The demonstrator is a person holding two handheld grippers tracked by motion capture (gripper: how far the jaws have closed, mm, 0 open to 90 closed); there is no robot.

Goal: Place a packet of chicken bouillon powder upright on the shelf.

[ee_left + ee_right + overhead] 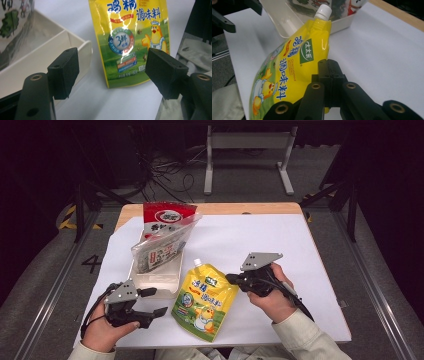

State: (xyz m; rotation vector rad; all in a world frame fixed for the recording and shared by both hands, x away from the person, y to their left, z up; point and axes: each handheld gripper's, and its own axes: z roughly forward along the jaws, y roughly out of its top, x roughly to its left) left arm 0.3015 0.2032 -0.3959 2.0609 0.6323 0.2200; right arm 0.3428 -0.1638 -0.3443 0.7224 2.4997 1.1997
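Yellow spouted pouch lies flat near the bench's front edge, just beside the tray. It looks floppy and slick, so I'd pinch an edge seam. My right hand-held gripper is clenched on nothing at its right edge, and the left hand-held gripper is spread wide.

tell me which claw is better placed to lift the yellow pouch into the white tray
Right. The right claw is already shut on the yellow pouch's edge, while the left claw hangs open beside it, near the white tray.
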